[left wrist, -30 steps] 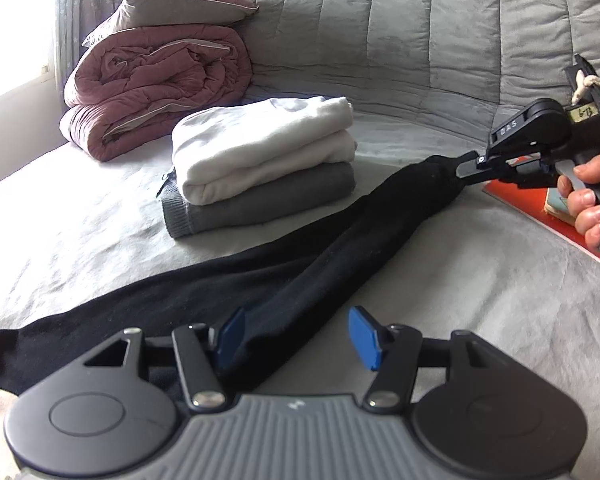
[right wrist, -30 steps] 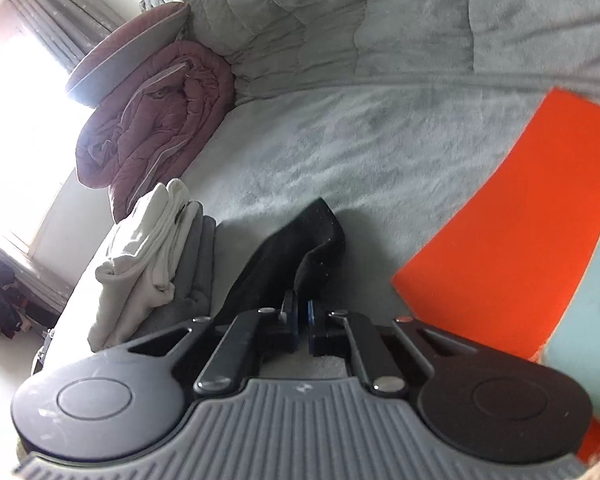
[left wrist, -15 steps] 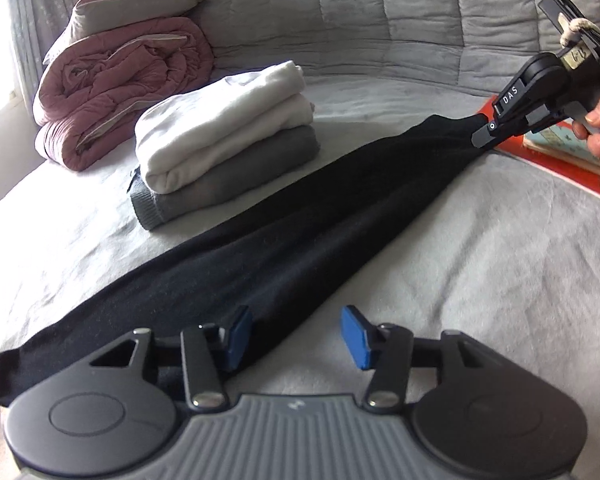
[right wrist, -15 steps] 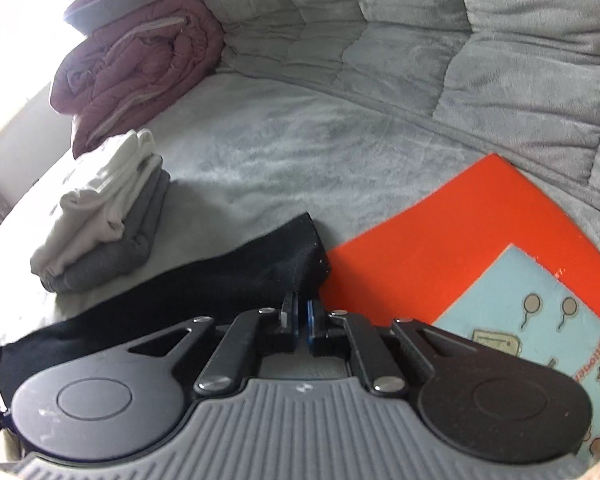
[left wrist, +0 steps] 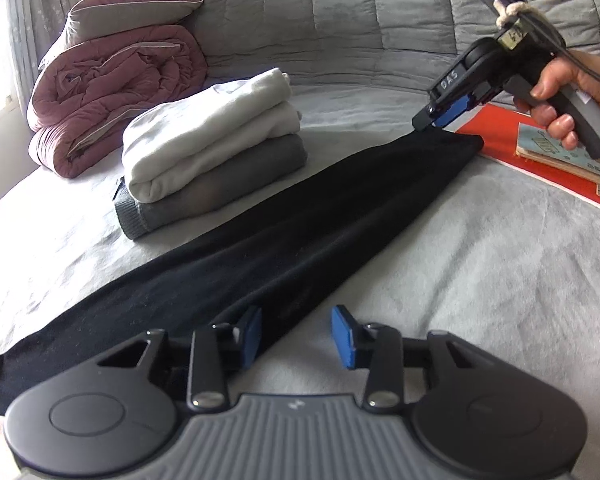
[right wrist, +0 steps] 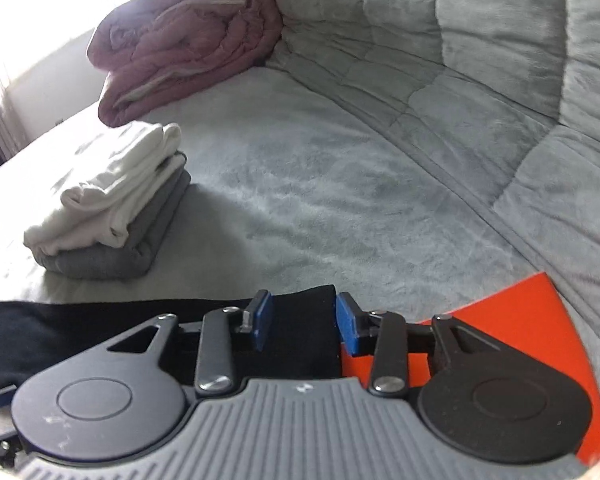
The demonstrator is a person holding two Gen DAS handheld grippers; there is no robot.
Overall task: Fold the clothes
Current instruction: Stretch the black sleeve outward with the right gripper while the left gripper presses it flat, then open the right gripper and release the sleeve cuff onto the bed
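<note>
One black garment, lengthwise between grippers

A long garment lies stretched across the bed, with a stack of folded clothes just behind it. A rolled duvet with a pillow on top sits further back to the left. A mat lies by the garment's right end.
</note>
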